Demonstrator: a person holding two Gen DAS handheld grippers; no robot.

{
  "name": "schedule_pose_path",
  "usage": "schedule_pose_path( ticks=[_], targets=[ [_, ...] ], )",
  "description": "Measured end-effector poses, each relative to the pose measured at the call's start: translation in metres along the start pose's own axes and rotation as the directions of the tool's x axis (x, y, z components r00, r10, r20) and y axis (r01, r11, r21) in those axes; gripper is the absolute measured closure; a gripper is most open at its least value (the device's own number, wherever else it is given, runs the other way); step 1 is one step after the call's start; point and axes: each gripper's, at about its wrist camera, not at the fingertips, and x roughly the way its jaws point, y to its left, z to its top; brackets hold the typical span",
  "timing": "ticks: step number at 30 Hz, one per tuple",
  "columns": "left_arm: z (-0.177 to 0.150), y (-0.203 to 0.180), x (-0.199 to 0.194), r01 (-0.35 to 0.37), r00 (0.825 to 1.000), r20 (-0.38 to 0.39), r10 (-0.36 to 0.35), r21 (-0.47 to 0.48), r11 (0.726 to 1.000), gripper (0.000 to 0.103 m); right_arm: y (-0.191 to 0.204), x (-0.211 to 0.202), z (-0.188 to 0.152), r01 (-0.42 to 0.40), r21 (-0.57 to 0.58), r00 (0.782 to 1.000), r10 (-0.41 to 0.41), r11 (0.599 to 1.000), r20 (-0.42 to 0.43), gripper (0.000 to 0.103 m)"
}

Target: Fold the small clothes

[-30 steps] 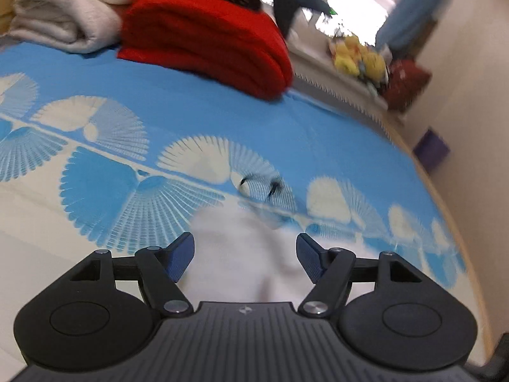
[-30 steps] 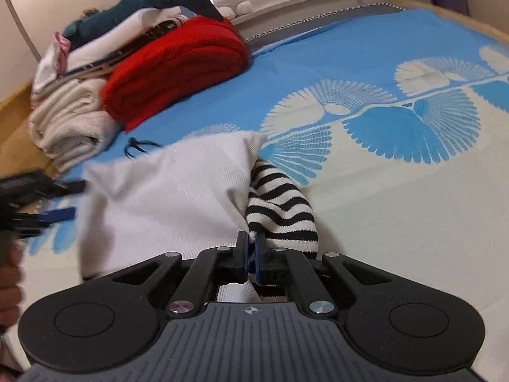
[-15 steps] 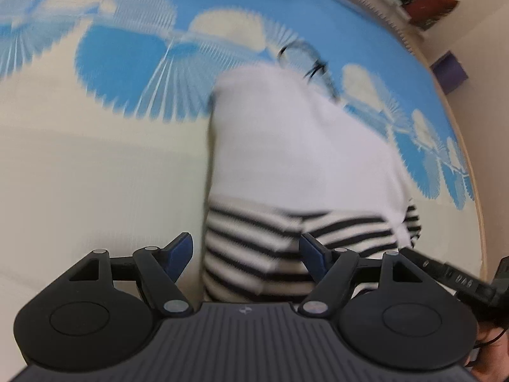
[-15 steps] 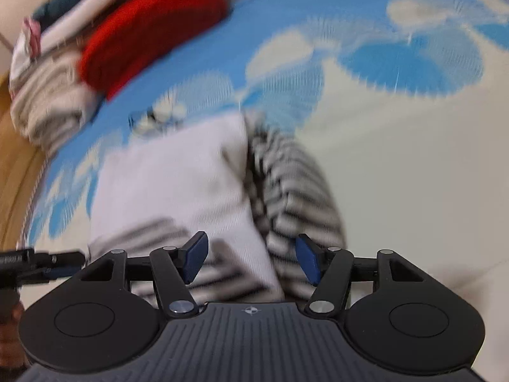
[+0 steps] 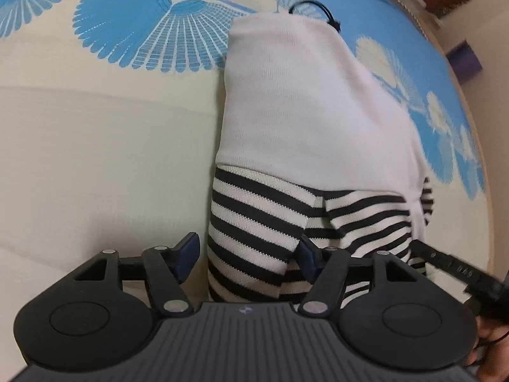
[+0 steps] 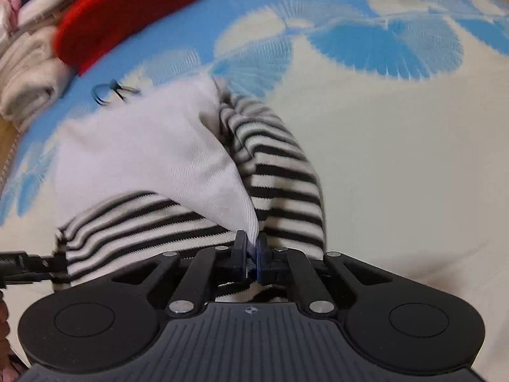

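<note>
The garment [image 5: 305, 102] lies on the bed [image 5: 95, 146], a small top with a plain white body and black-and-white striped sleeves [image 5: 254, 219]. The white part is spread flat toward the blue fan-patterned area of the bedspread, and the striped sleeves are folded across its near end, one crossing the other. In the right wrist view the garment [image 6: 149, 159] looks the same way round: white cloth on the left, a striped sleeve [image 6: 280, 172] running along its right edge and another striped band across the bottom.

The right hand-held gripper [image 6: 252, 251] is clamped on a white corner of the garment, its blue pads pressed together with the cloth pinched between them, right where the white fold meets the stripes. The left hand-held gripper [image 5: 246, 253] has its fingers wide apart, straddling the near end of a striped sleeve; whether the pads touch the cloth I cannot tell. In the left wrist view the right hand-held gripper [image 5: 451, 264] shows at the right edge as a dark bar reaching toward the striped cloth.

Just beyond the garment's far edge a black hair tie [image 6: 111, 90] lies on the blue print; in the left wrist view it [image 5: 315, 8] peeks out at the top edge of the white cloth. Further off, a red folded item [image 6: 127, 12] sits next to a stack of cream and white folded clothes [image 6: 28, 73] at the bed's far left corner.
</note>
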Motion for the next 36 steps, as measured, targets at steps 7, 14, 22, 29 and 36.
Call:
schedule_pose_path(
  ticks=[7, 14, 22, 29, 36],
  targets=[
    [-0.009, -0.036, -0.035, 0.026, 0.993, 0.109, -0.045, 0.169, 0.985, 0.035, 0.009, -0.031, 0.003, -0.006, -0.081, 0.994, 0.015, 0.997, 0.105, 0.059],
    [-0.023, -0.036, -0.002, -0.156, 0.988, 0.036, 0.151, 0.246, 0.957, 0.029, 0.002, 0.012, -0.011, 0.103, -0.162, 0.984, -0.124, 0.981, -0.126, 0.059],
    [-0.054, -0.073, -0.068, -0.333, 0.914, 0.335, 0.229, 0.299, 0.894, 0.017, 0.009, -0.035, -0.012, 0.163, -0.19, 0.984, -0.147, 0.968, 0.097, 0.055],
    [-0.116, -0.101, -0.151, -0.371, 0.803, 0.562, 0.197, 0.214, 0.904, 0.0, 0.024, -0.126, -0.037, 0.156, -0.221, 0.916, -0.057, 0.963, 0.398, 0.02],
    [-0.204, -0.12, -0.19, -0.317, 0.763, 0.637, 0.111, 0.219, 0.923, 0.001, 0.033, -0.196, -0.097, 0.107, -0.219, 0.87, 0.015, 0.97, 0.492, 0.009]
  ],
)
